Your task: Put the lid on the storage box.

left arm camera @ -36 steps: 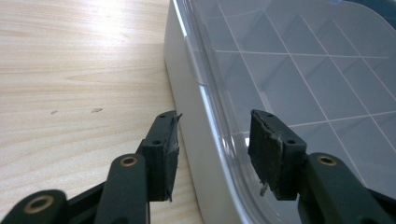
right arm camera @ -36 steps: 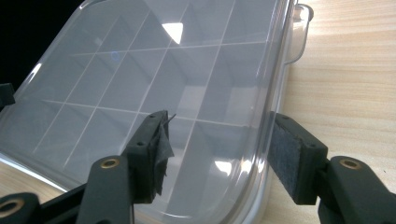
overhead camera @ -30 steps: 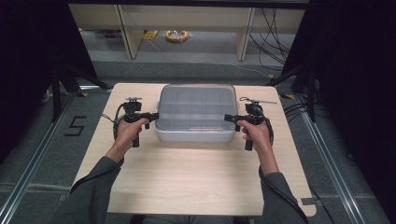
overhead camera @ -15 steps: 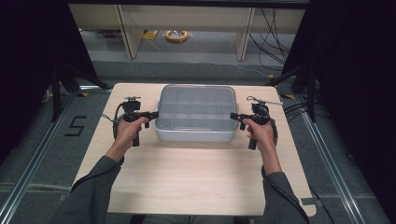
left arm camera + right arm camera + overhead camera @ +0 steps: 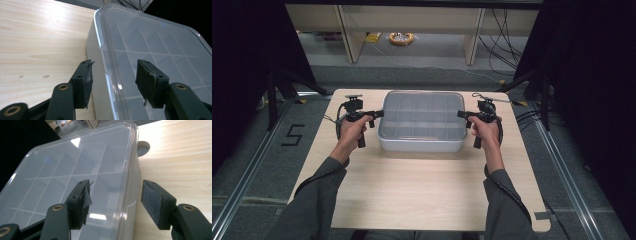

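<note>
Your left gripper (image 5: pixel 379 113) has just been opening, the right gripper (image 5: pixel 460 114) closing; both straddle the box (image 5: pixel 422 120) rim unpinched, table (image 5: pixel 412 185) edges clear.

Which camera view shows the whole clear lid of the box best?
The high view: the clear lid appears complete, all four edges visible. The left gripper view shows its one long edge and a corner close up; the right gripper view shows the opposite edge with a rounded corner.

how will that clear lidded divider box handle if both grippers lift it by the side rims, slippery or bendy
The box looks like smooth, glossy plastic, so the pads may slip on its rim. Its compartments appear empty, so it is probably light. The clear lid looks thin and might flex or pop off if squeezed hard.
</note>
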A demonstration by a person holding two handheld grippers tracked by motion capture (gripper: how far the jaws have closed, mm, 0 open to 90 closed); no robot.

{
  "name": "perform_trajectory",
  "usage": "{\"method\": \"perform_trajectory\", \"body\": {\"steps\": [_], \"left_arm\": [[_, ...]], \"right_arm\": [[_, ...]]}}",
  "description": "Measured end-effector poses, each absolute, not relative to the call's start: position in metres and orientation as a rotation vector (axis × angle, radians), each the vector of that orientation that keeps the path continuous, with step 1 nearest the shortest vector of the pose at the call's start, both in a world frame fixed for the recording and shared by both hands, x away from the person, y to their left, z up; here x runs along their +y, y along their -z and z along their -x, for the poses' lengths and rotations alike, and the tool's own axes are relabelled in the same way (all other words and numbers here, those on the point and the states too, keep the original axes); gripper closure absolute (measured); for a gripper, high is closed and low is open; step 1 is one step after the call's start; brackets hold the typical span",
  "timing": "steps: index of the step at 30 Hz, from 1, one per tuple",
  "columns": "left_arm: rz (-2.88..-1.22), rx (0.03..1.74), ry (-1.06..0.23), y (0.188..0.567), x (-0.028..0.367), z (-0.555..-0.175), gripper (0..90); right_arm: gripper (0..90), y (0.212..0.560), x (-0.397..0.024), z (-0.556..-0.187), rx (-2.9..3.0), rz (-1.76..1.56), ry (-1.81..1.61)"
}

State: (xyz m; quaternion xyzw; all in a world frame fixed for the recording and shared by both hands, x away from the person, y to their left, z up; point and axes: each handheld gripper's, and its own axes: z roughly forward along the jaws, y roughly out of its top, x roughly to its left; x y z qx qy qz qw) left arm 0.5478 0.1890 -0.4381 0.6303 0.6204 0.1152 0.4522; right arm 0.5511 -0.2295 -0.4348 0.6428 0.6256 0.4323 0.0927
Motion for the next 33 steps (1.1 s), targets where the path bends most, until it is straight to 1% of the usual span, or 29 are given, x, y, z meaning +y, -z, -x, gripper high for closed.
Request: {"method": "perform_trajectory", "body": {"steps": [3, 5, 7, 9, 10, 13, 15, 18, 19, 20, 23, 24, 26, 28, 33], "left_arm": [[-1.551, 1.536, -0.267, 0.440, 0.188, -0.555, 44.1], [-1.542, 1.568, -0.253, 0.444, 0.189, -0.561, 44.4], [-1.530, 1.575, -0.248, 0.446, 0.189, -0.563, 44.3], [-1.534, 1.562, -0.224, 0.448, 0.189, -0.565, 44.3], [-1.518, 1.576, -0.190, 0.450, 0.186, -0.567, 44.6], [-1.530, 1.576, -0.175, 0.454, 0.184, -0.568, 45.8], [-1.506, 1.584, -0.137, 0.457, 0.182, -0.571, 46.2], [-1.494, 1.597, -0.131, 0.458, 0.181, -0.571, 51.8], [-1.511, 1.594, -0.168, 0.457, 0.179, -0.570, 52.9], [-1.504, 1.605, -0.165, 0.456, 0.179, -0.570, 54.0], [-1.498, 1.609, -0.171, 0.454, 0.178, -0.569, 54.9], [-1.495, 1.607, -0.181, 0.453, 0.178, -0.569, 54.9], [-1.501, 1.614, -0.183, 0.448, 0.178, -0.567, 56.1], [-1.501, 1.623, -0.190, 0.444, 0.178, -0.566, 56.9], [-1.471, 1.651, -0.188, 0.437, 0.178, -0.564, 59.2]], "right_arm": [[42.5, 0.436, -0.230, -0.557, 1.871, -1.889, -1.246], [44.3, 0.440, -0.231, -0.561, 1.892, -1.816, -1.269], [44.7, 0.437, -0.225, -0.559, 1.876, -1.888, -1.251], [45.1, 0.437, -0.224, -0.560, 1.880, -1.877, -1.248], [44.7, 0.437, -0.222, -0.560, 1.893, -1.861, -1.218], [45.6, 0.441, -0.219, -0.560, 1.898, -1.862, -1.223], [44.3, 0.443, -0.217, -0.559, 1.911, -1.923, -1.234], [44.5, 0.444, -0.215, -0.558, 1.873, -1.961, -1.255], [44.6, 0.445, -0.216, -0.559, 1.884, -1.895, -1.248], [45.1, 0.444, -0.216, -0.559, 1.882, -1.900, -1.250], [45.8, 0.443, -0.217, -0.559, 1.891, -1.871, -1.252], [45.9, 0.440, -0.215, -0.558, 1.884, -1.909, -1.241], [47.4, 0.437, -0.217, -0.559, 1.904, -1.825, -1.239], [47.4, 0.432, -0.212, -0.556, 1.868, -1.897, -1.228], [49.7, 0.429, -0.213, -0.555, 1.862, -1.860, -1.229]]}}
